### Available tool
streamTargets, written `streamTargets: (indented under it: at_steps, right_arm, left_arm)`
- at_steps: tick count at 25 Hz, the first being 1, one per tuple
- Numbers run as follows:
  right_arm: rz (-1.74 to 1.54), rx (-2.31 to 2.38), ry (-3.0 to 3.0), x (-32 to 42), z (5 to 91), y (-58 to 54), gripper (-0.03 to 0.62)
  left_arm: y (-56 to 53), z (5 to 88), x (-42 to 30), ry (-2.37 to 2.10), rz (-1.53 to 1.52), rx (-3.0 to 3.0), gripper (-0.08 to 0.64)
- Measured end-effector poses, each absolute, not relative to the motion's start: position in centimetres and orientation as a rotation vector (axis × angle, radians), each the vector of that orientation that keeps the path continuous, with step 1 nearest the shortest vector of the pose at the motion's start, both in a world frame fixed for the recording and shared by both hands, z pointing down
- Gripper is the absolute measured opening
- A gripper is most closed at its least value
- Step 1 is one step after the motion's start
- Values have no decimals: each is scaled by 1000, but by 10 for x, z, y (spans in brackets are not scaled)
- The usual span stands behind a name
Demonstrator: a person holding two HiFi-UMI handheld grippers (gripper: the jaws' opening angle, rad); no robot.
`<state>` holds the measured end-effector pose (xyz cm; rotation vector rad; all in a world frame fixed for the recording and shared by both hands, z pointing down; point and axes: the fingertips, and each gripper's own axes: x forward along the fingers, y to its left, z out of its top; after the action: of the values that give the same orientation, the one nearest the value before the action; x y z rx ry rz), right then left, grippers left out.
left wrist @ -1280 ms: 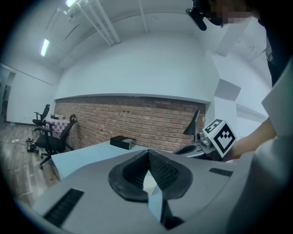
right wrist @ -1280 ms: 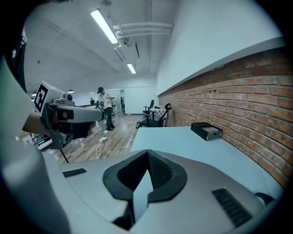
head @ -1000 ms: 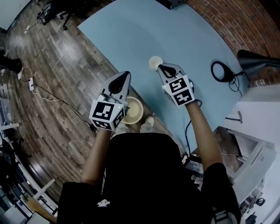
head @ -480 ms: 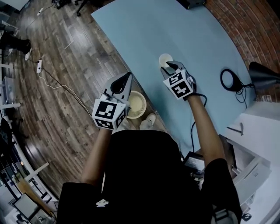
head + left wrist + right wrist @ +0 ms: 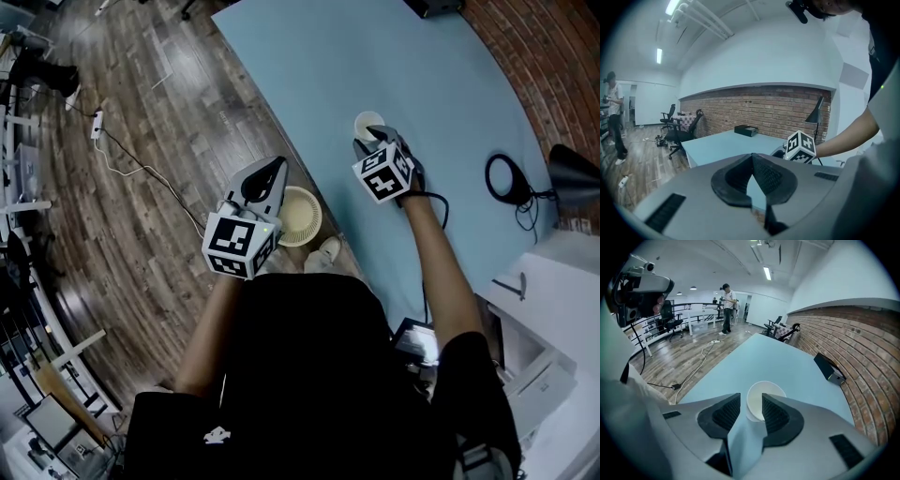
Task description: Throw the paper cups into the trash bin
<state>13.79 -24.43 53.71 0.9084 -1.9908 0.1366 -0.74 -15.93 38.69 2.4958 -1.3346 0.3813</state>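
A white paper cup stands upright on the light blue table. My right gripper points steeply down at it. Its jaws have just been opening and stand open, with the cup's near rim at the fingertips and no pad pressing on it. A round cream trash bin sits on the wood floor by the table's edge. My left gripper hovers beside the bin, shut and holding nothing. The right gripper's marker cube shows in the left gripper view.
A black box lies at the table's far end. A black desk lamp and a coiled cable are at the table's right side. A power strip with cord lies on the floor. A person stands far off.
The right gripper has come down closer to the cup. The left gripper has sunk a little beside the bin. The cup has stayed in place on the table.
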Motion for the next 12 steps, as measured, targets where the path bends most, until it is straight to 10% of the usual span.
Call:
streamTargets:
  at_steps: [12]
  right_arm:
    - [108, 881, -1969, 140, 545, -245, 47]
  left_arm:
    - [-165, 392, -5, -1344, 386, 2481, 3]
